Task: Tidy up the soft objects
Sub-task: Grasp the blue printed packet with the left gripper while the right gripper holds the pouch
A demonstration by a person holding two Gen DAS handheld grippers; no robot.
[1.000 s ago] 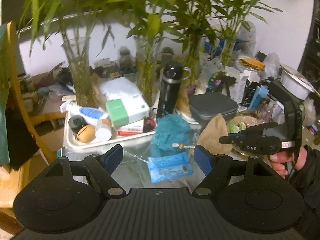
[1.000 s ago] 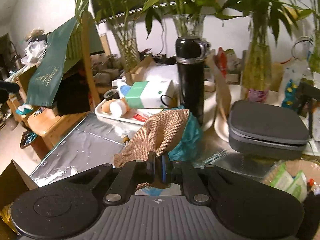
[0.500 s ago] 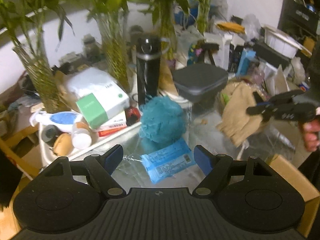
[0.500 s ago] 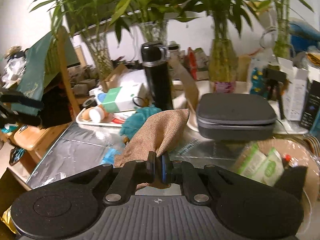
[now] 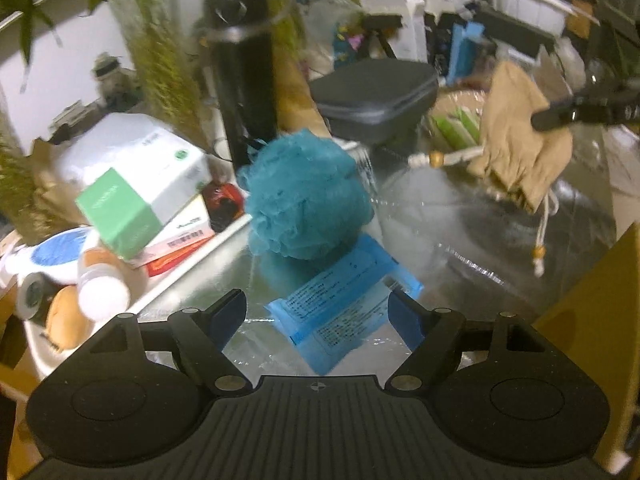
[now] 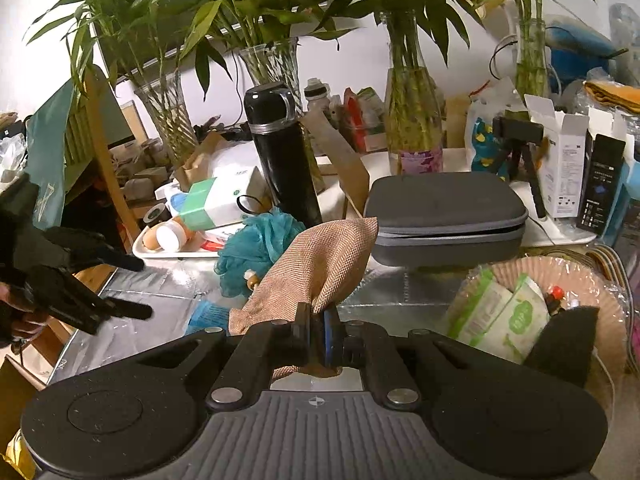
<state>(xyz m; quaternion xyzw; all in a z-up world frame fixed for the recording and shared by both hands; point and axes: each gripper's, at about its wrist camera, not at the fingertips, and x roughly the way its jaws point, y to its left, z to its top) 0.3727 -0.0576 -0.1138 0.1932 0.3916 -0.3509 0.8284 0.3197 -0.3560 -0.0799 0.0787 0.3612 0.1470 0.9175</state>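
My right gripper (image 6: 320,328) is shut on a tan burlap drawstring pouch (image 6: 320,264) and holds it above the glass table. In the left wrist view the pouch (image 5: 516,148) hangs at the right with its cords dangling. My left gripper (image 5: 318,316) is open and empty, just above a blue wipes packet (image 5: 344,308). A teal bath pouf (image 5: 304,196) lies on the table right behind the packet. The pouf (image 6: 256,244) and the left gripper (image 6: 136,288) also show in the right wrist view.
A white tray (image 5: 192,268) with boxes and bottles sits at the left. A black flask (image 6: 284,156), a grey zip case (image 6: 444,208) and glass vases with bamboo (image 6: 412,120) stand behind. A wicker basket (image 6: 600,292) with wipe packs is at the right.
My left gripper has moved forward and down toward the blue packet and the pouf. My right gripper has carried the pouch to the right, away from the pouf.
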